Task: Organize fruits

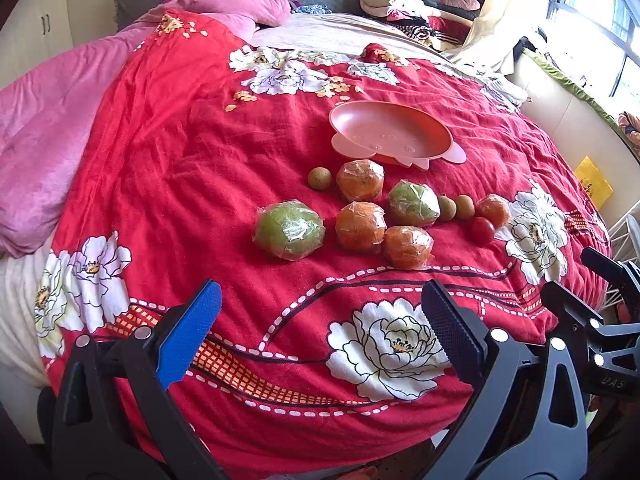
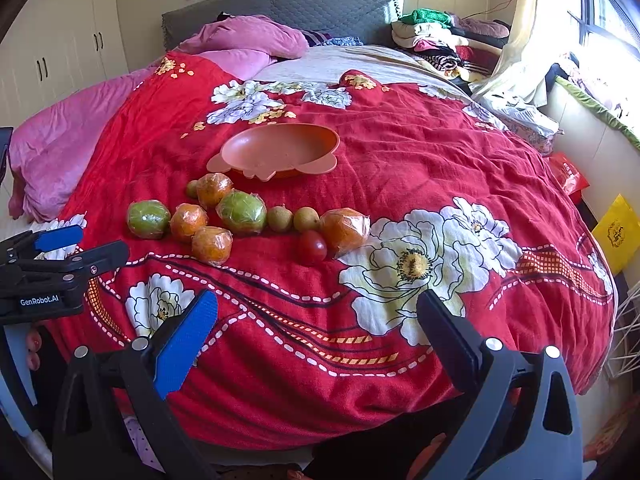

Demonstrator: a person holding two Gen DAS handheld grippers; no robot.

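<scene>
A pink bowl-shaped plate (image 1: 390, 132) (image 2: 280, 148) lies on the red flowered quilt (image 1: 200, 184). In front of it lie several fruits: two wrapped green ones (image 1: 289, 230) (image 1: 413, 204), several wrapped oranges (image 1: 359, 180) (image 1: 407, 247), small brown fruits (image 1: 319, 178) and a red tomato (image 1: 482, 231) (image 2: 311, 246). My left gripper (image 1: 320, 328) is open and empty, near the bed's front edge, well short of the fruits. My right gripper (image 2: 318, 334) is open and empty, also at the front edge. Each gripper shows at the side of the other's view.
Pink bedding (image 1: 48, 152) lies to the left, folded clothes (image 1: 416, 4) at the back right by the headboard. A window and ledge (image 2: 592, 120) run along the right. A yellow bag (image 2: 618, 232) and a white rack (image 2: 626, 344) stand beside the bed.
</scene>
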